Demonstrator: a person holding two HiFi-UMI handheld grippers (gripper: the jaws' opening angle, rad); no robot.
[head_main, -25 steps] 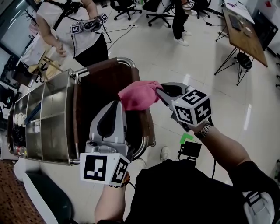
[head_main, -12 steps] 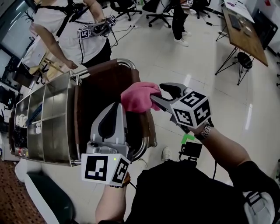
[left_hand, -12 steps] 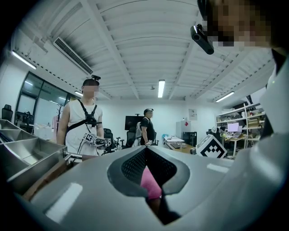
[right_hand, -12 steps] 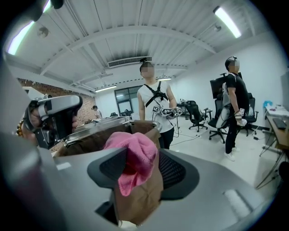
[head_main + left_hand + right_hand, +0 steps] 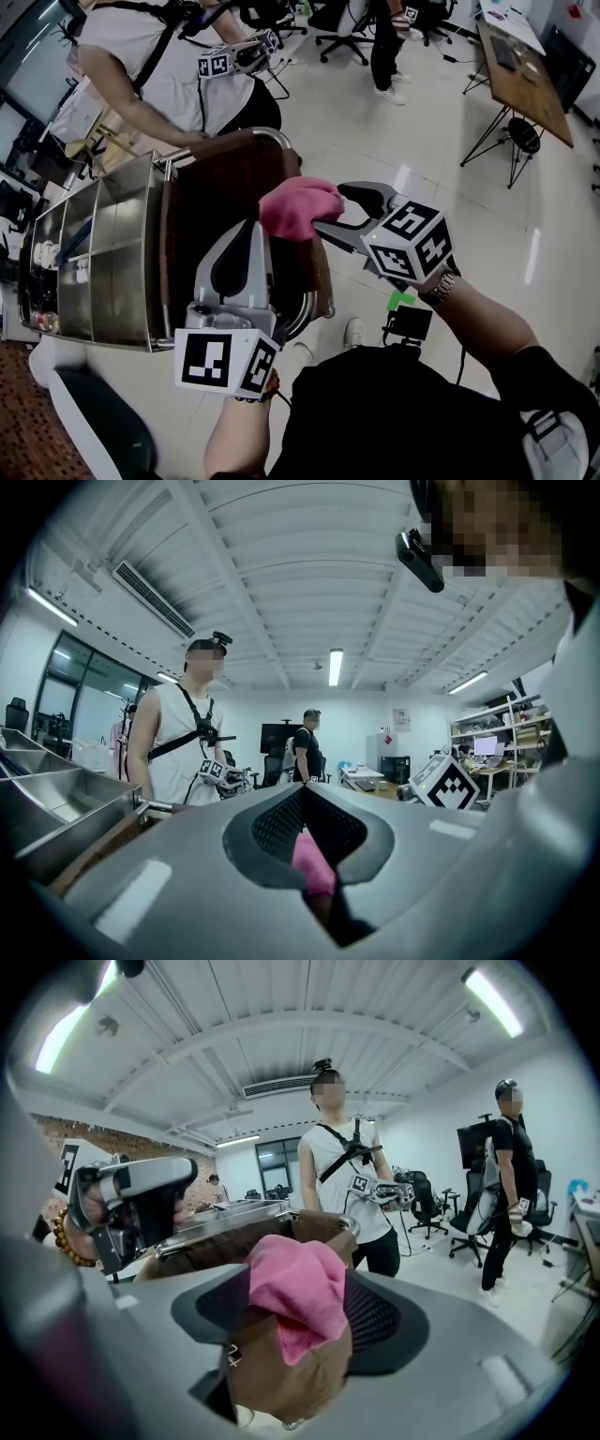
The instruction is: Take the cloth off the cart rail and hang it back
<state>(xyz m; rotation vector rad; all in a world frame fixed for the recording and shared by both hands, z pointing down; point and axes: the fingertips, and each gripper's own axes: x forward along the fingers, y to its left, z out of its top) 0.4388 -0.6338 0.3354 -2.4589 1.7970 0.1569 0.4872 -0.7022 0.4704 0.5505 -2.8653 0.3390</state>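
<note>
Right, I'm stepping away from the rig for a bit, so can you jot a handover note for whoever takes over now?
Left gripper: jaws together, empty, tip close to the cloth.
Right gripper: jaws have just been opening and stand wide; the pink cloth sits between them, unpressed.
The cloth is draped over the edge of the brown bag at the cart rail.
Done: cloth hung back and released.
Left: draw the right gripper clear and check that the cloth stays.
</note>
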